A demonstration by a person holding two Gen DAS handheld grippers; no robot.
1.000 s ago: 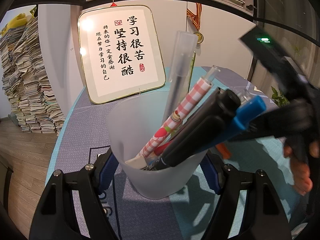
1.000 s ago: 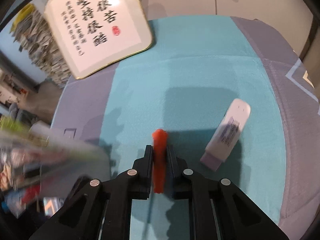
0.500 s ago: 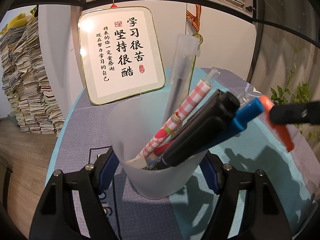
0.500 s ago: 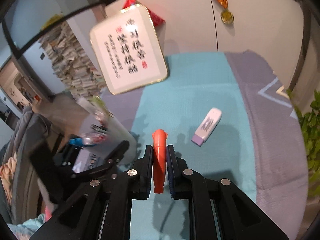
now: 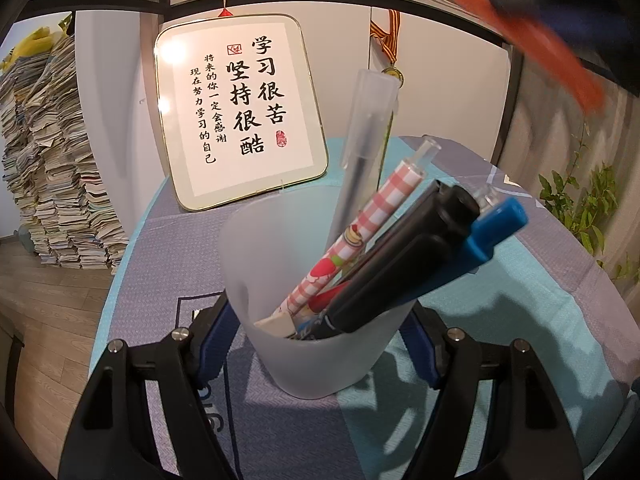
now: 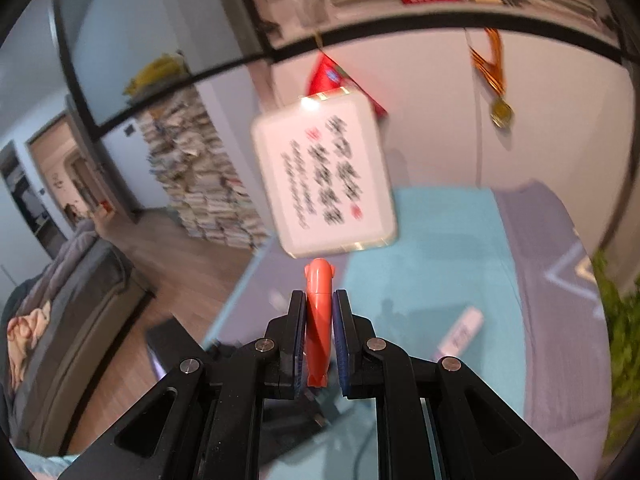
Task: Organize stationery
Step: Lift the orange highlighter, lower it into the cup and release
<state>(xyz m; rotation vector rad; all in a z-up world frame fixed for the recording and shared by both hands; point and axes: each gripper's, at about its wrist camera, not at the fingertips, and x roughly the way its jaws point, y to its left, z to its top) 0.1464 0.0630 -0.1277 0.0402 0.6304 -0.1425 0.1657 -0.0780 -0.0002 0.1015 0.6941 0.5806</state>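
Note:
My left gripper [image 5: 320, 320] is shut on a frosted plastic cup [image 5: 280, 272] standing on the table. The cup holds several pens: a pink checked pen [image 5: 360, 236], a black marker [image 5: 404, 264], a blue pen [image 5: 492, 228] and a clear-capped pen [image 5: 364, 136]. My right gripper [image 6: 319, 320] is shut on an orange pen [image 6: 318, 320] and holds it high in the air. That orange pen [image 5: 532, 36] shows blurred at the upper right of the left wrist view, above the cup.
A framed calligraphy sign [image 5: 240, 108] leans on the white cabinet behind the cup. A white and purple correction tape [image 6: 460, 332] lies on the teal tablecloth [image 6: 432, 248]. A medal [image 6: 500, 112] hangs on the cabinet. Book stacks [image 5: 44, 168] stand at left, a plant [image 5: 580, 200] at right.
My right gripper has lifted the orange pen up from beside the cup to high above it and tilted its view upward. The left gripper and cup have not moved.

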